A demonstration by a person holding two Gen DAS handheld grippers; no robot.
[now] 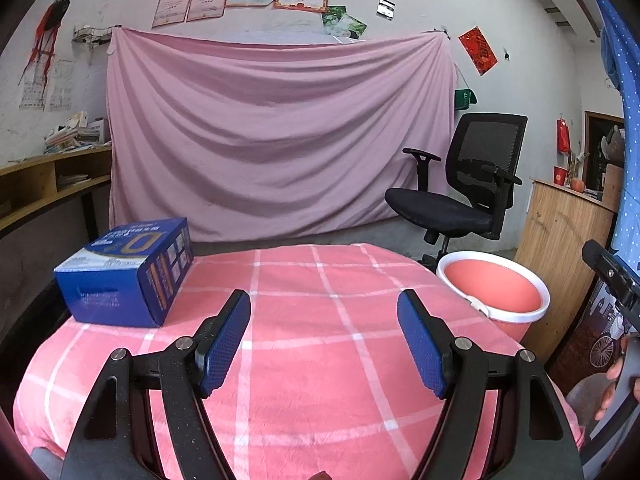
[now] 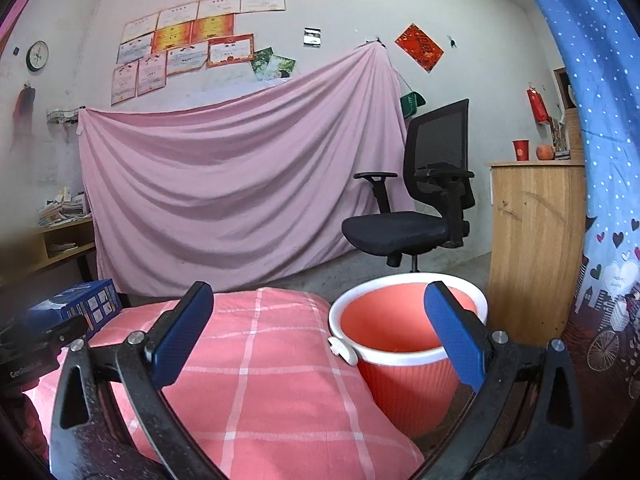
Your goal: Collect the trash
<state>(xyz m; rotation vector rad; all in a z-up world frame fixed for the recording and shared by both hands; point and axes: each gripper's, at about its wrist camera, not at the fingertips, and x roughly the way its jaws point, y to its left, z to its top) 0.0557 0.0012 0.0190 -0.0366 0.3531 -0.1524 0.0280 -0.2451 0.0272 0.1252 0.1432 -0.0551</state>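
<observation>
A blue cardboard box (image 1: 124, 276) lies on the pink checked cloth (image 1: 304, 320) at its far left corner; it also shows in the right wrist view (image 2: 76, 308), partly hidden by the other gripper. A salmon bin with a white rim (image 1: 494, 292) stands beside the table on the right, seen empty in the right wrist view (image 2: 400, 328). My left gripper (image 1: 324, 320) is open and empty over the cloth, right of the box. My right gripper (image 2: 320, 320) is open and empty, above the table's right edge near the bin.
A black office chair (image 1: 460, 196) stands behind the bin in front of a hanging pink sheet (image 1: 276, 140). A wooden cabinet (image 2: 536, 248) is at the right, a shelf with papers (image 1: 56, 172) at the left. A blue dotted curtain (image 2: 592, 100) hangs at far right.
</observation>
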